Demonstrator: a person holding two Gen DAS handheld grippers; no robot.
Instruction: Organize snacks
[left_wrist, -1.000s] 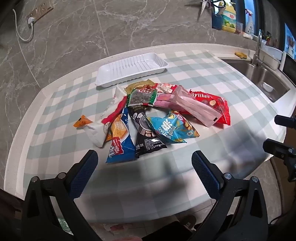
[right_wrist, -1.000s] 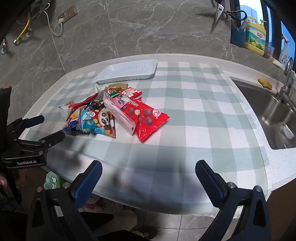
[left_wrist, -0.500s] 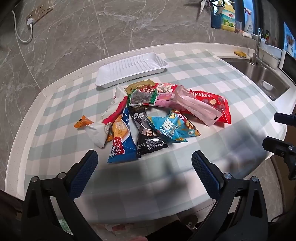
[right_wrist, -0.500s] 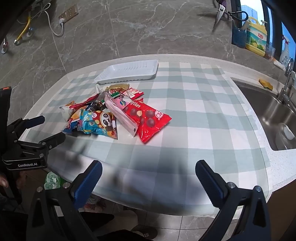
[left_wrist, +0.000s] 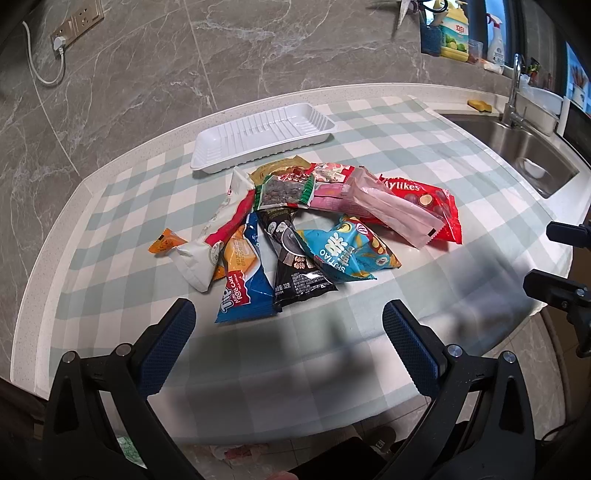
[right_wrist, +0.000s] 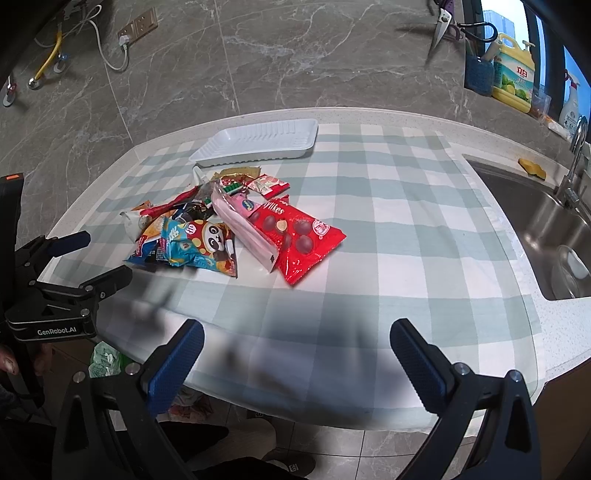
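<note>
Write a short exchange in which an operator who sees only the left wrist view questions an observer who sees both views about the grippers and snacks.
Operator: Is anything printed on my left gripper? I see only its fingers.
Observer: Yes. The left gripper carries the words GenRobot.AI on its body.
Operator: What picture is on the blue packet? I can make out only lettering.
Observer: The blue packet shows a panda face.
</note>
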